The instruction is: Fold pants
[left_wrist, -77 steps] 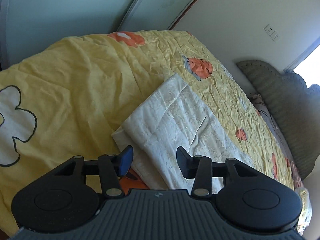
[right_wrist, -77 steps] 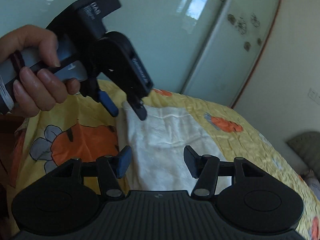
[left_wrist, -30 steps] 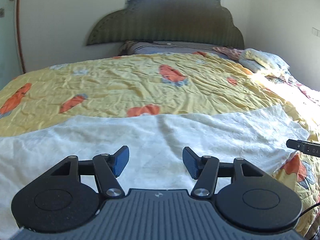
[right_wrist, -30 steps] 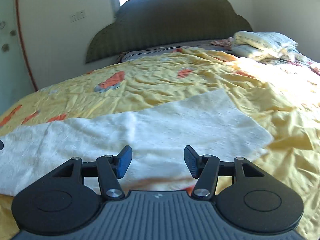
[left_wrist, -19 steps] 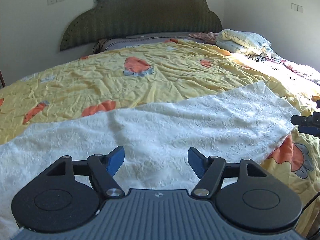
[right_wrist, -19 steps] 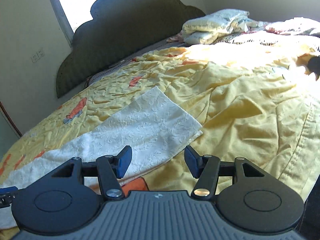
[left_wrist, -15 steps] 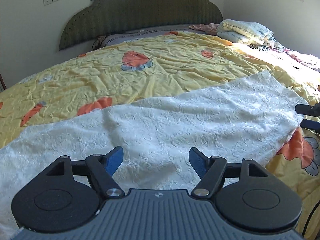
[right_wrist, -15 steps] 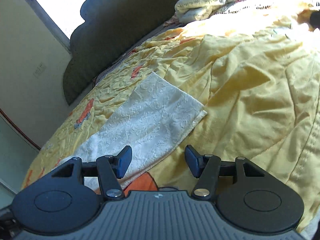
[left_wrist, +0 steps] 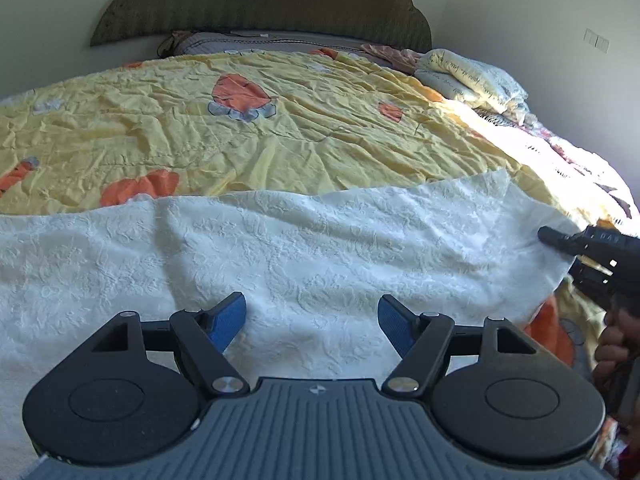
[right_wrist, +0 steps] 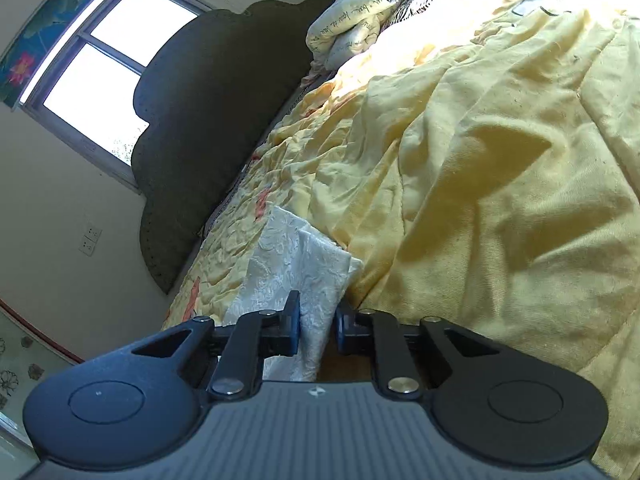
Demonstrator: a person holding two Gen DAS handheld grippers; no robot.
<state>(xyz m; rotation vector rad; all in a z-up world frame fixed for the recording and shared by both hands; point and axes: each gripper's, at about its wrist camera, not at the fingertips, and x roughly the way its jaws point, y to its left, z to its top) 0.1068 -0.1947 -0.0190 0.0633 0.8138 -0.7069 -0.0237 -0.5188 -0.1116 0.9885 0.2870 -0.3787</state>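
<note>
Legible text: "DAS", partial white lettering on right gripper [left_wrist: 560, 240] body. Script print on folded quilt [right_wrist: 352, 12], unreadable.

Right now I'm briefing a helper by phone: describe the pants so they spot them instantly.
On the bed's yellow cartoon-print quilt, near its foot, lies a long white strip: the pants. Only they are plain white with an embossed leafy texture, unlike the writing-printed pillows by the headboard.

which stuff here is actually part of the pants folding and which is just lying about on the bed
Part of the job:
- white pants, spread flat
- right gripper, closing on the pants' end
- left gripper, open above the pants

Lying about:
- yellow bedspread
- folded quilt near the headboard
</note>
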